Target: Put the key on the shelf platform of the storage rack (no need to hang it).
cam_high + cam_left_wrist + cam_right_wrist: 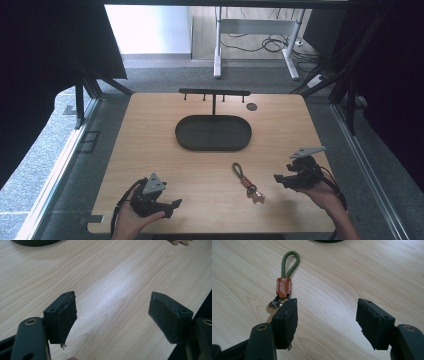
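Observation:
A keychain point(246, 181) lies on the wooden table point(150, 145), front of centre: a green cord loop point(290, 262), a brown leather band point(283, 287), a metal ring and a light wooden tag. My right gripper point(276, 178) is open just right of it; in the right gripper view point(327, 320) the left jaw covers part of the tag. My left gripper point(176, 204) is open near the front left edge, with bare wood between its jaws point(112, 315). A dark oval tray point(213, 132) sits mid-table, with a black hook rack point(215, 93) standing behind it.
A small dark round disc point(251, 106) lies at the back right of the table. Grey carpet surrounds the table, and a white desk frame with cables point(255, 35) stands on the floor beyond.

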Available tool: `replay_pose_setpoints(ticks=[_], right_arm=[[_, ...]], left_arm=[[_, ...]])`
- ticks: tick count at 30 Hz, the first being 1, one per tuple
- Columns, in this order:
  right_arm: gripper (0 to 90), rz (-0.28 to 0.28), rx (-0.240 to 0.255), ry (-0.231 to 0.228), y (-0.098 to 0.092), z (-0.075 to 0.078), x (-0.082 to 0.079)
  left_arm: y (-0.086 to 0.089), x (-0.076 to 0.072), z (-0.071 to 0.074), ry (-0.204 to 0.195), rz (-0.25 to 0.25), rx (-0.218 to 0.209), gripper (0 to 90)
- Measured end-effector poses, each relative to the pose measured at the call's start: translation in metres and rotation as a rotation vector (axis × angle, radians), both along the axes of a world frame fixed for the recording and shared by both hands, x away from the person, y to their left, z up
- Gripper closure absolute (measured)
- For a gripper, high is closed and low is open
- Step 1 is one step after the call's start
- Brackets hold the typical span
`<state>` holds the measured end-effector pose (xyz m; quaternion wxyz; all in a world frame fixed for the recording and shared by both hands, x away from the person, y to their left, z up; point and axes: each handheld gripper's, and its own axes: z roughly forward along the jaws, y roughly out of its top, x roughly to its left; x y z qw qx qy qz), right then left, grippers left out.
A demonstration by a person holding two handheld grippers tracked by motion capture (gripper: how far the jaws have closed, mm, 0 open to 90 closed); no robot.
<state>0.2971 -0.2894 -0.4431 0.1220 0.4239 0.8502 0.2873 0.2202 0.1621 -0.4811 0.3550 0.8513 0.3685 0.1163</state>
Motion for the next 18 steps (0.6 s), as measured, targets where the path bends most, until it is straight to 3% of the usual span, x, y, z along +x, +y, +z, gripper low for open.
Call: replay_pose_setpoints(ticks=[18], right_arm=[[35.9,0.084,-0.041,0.031,0.031,-0.007,0.010]], left_arm=[[-0.003,0.000,-0.001,0.006,-0.006,-0.001,23.0]])
